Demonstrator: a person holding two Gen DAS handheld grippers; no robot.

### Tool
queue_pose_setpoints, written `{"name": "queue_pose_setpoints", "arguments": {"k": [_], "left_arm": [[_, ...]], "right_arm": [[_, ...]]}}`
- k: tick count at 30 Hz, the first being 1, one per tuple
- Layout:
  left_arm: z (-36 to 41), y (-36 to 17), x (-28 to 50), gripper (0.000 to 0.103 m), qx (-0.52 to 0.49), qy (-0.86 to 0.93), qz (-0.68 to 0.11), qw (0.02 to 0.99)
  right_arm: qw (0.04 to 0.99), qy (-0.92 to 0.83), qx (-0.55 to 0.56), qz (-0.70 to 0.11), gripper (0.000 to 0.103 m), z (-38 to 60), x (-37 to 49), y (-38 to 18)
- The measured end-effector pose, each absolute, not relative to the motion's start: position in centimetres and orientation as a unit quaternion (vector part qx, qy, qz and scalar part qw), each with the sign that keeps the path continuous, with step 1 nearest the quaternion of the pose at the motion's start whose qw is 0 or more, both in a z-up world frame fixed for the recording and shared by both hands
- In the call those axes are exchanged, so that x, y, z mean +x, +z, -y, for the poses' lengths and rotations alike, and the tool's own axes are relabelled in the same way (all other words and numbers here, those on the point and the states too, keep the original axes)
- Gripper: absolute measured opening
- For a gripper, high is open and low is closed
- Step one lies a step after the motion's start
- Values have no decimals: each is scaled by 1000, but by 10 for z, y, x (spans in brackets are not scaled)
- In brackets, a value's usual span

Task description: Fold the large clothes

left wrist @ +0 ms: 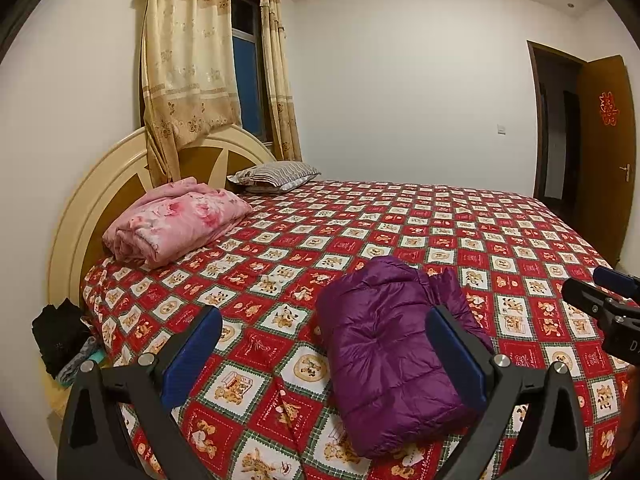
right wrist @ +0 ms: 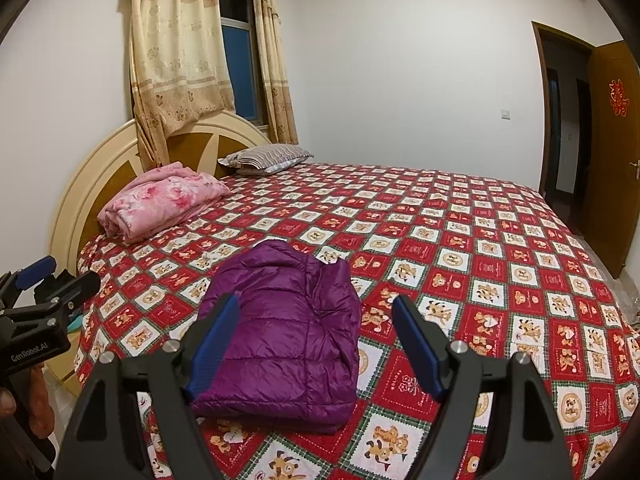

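A purple puffer jacket (left wrist: 384, 348) lies folded into a compact bundle on the red patterned bedspread (left wrist: 460, 224), near the bed's front edge. It also shows in the right wrist view (right wrist: 288, 340). My left gripper (left wrist: 324, 320) is open and empty, held above the bed, its right finger over the jacket's right side. My right gripper (right wrist: 316, 308) is open and empty, held above the jacket. The left gripper shows at the left edge of the right wrist view (right wrist: 52, 276), and the right gripper at the right edge of the left wrist view (left wrist: 600, 292).
A folded pink floral blanket (left wrist: 176, 220) and a striped pillow (left wrist: 276, 174) lie by the headboard (left wrist: 80, 208). Dark clothes (left wrist: 60, 336) are piled beside the bed at left. Curtains (left wrist: 188, 72) hang over the window. An open door (left wrist: 604, 136) is at right.
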State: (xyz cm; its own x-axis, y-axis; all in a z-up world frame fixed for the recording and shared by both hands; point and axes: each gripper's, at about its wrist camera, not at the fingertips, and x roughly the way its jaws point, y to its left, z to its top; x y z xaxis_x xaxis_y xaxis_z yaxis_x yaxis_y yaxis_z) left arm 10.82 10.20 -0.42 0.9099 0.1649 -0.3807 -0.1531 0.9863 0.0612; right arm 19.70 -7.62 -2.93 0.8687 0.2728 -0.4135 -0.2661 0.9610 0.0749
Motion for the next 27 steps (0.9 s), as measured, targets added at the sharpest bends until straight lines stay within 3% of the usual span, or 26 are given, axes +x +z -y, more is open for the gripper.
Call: {"name": "queue_pose_setpoints", "arguments": {"k": [27], "left_arm": [[-102, -4, 111, 102, 15, 85, -197, 977]], "right_arm": [[966, 139, 8, -216, 81, 76, 198, -33]]}}
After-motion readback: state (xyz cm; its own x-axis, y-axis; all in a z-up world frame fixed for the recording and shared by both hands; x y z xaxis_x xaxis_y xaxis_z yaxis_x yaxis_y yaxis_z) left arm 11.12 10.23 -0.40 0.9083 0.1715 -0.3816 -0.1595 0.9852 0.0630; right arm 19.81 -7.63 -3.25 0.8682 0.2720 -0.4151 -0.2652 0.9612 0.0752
